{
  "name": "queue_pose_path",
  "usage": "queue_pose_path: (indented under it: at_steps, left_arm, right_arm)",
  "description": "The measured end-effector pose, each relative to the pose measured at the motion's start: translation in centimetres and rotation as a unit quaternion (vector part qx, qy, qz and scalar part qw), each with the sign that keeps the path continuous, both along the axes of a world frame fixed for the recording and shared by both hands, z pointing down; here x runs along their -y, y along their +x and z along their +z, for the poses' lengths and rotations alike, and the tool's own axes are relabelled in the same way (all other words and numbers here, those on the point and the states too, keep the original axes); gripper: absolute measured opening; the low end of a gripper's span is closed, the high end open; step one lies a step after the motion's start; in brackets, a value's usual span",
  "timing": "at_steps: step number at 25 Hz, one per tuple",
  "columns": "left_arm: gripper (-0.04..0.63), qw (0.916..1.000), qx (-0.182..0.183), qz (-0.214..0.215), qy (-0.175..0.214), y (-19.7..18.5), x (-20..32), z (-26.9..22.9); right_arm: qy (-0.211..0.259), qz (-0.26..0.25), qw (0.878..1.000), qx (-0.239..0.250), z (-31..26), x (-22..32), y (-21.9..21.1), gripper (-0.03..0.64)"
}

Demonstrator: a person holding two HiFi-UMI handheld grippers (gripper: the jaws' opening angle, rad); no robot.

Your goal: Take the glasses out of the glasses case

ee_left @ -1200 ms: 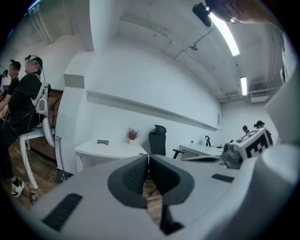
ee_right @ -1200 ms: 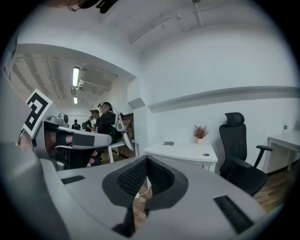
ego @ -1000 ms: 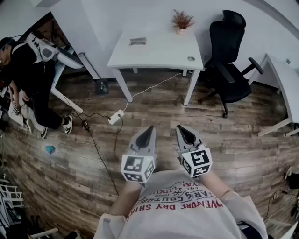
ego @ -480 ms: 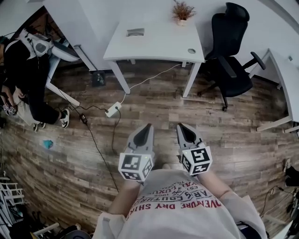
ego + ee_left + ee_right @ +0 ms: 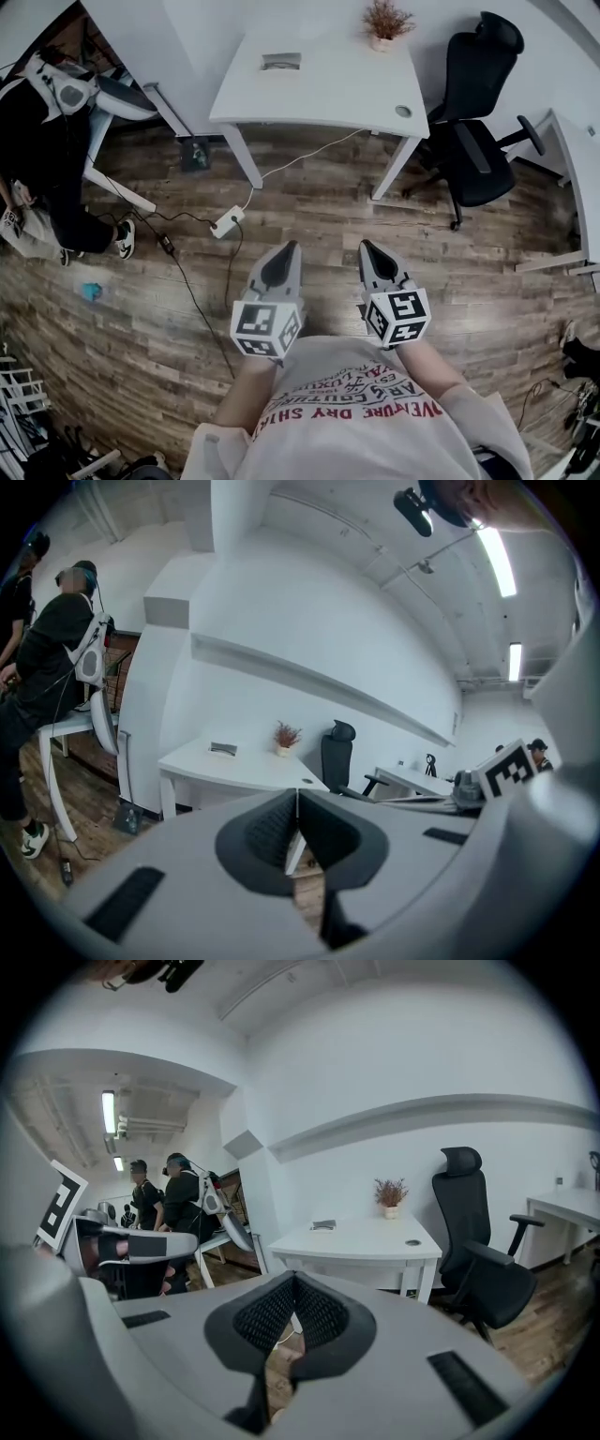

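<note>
Grey left claw (image 5: 290, 247) and right claw (image 5: 367, 246) sit closed (both empty).

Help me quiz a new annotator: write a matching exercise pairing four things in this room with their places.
1 glasses case
2 potted plant
3 black office chair
4 power strip

A on the wooden floor
B beside the white desk's right end
C desk's far right corner
D desk's far side, left of centre

Pairs: 1-D, 2-C, 3-B, 4-A

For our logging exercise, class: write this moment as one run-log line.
stage: no grasp yet | left claw: shut, empty | right claw: shut, empty | grey case: on white desk, untouched
</note>
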State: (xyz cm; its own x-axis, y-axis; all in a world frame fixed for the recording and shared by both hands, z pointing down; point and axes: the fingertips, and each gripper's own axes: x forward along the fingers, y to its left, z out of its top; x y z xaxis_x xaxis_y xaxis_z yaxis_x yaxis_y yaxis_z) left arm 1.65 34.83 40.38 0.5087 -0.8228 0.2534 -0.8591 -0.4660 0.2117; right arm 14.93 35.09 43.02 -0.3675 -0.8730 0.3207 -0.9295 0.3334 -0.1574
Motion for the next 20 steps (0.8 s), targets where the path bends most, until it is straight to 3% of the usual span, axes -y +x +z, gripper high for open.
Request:
queue_pose_path:
  at_steps: [12, 20]
  left_arm:
    - [0.011, 0.9997, -0.007, 0.016, 0.014, -9.1, 17.3, -1.7]
    - [0.011, 0.9998, -0.016, 0.006, 0.01, -13.7, 23.7, -1.4]
  right_arm:
    - [-0.007, 0.033, 0.999, 0.004, -1.0, 15.8, -7.7, 0.012]
    - [-0.013, 0.023, 1.0, -0.008, -0.7, 21.9, -12.4, 0.012]
